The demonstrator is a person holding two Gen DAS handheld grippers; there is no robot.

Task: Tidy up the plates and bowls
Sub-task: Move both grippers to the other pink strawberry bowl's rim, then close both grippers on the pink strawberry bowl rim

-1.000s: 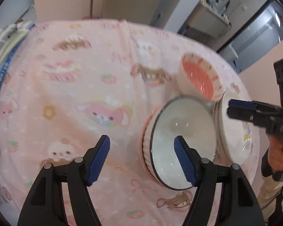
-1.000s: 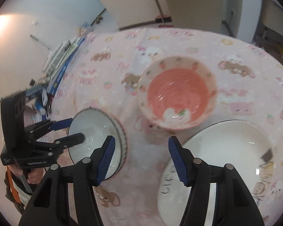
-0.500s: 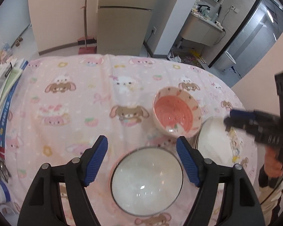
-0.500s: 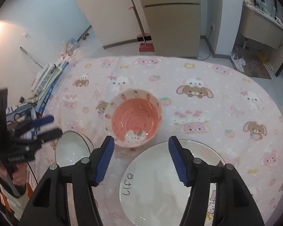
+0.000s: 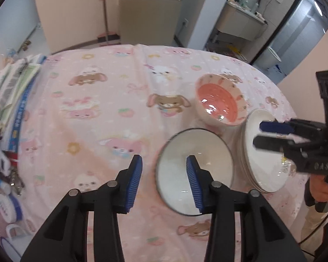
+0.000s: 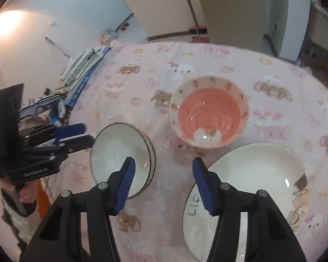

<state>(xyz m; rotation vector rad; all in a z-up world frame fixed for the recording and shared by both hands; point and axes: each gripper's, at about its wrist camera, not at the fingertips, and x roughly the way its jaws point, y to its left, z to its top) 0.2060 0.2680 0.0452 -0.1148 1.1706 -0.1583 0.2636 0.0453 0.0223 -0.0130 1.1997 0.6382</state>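
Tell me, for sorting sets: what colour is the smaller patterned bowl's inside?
Coral-orange inside the patterned bowl, under a pale carrot-printed rim; clearest in the right wrist view.

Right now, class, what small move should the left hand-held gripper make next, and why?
Probably ease the left hand-held gripper forward and rightward so its fingers straddle the near rim of the white bowl. Its jaws are open and empty, one finger already overlaps the bowl, and the pink bowl beside it looks ready for nesting.

Coral-lined bowl, white plates, pink cartoon tablecloth.

left claw parted and empty, right claw likewise
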